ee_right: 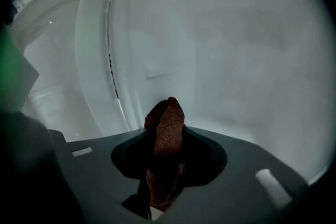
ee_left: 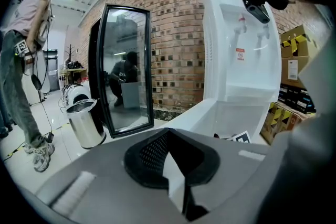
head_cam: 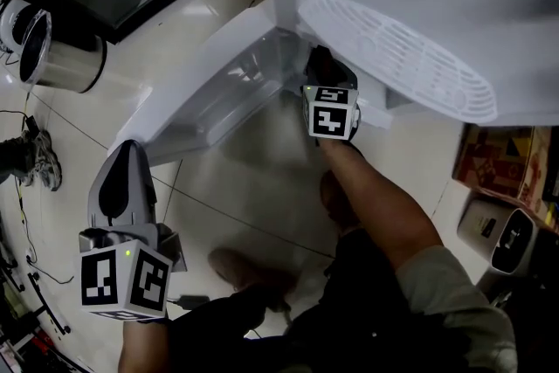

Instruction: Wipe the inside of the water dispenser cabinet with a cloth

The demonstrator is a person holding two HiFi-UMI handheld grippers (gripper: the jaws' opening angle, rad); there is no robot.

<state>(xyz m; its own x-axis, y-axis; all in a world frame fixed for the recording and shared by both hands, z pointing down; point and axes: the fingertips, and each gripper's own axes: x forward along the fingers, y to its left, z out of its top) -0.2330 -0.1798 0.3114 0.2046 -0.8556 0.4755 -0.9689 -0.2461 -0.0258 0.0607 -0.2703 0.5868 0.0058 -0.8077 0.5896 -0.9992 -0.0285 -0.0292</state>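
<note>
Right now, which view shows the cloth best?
Right gripper view: the brown cloth sits centre, clamped in the right gripper, against the white cabinet wall. Head view shows only that gripper reaching in; the cloth is hidden. Left gripper view: no cloth.

Pale, glossy tiled floor [head_cam: 253,188]. Bears a white water dispenser [ee_left: 239,60], upright by the brick wall [ee_left: 178,34]. Left of it in the left gripper view, a black-framed glass panel [ee_left: 123,71] standing at the same wall, a steel bin [ee_left: 86,123] just beside. Stacked cardboard boxes [ee_left: 296,42] on the dispenser's other side. Black cables [head_cam: 22,223] trailing over the tiles near a bystander's sneakers [head_cam: 44,162].
</note>
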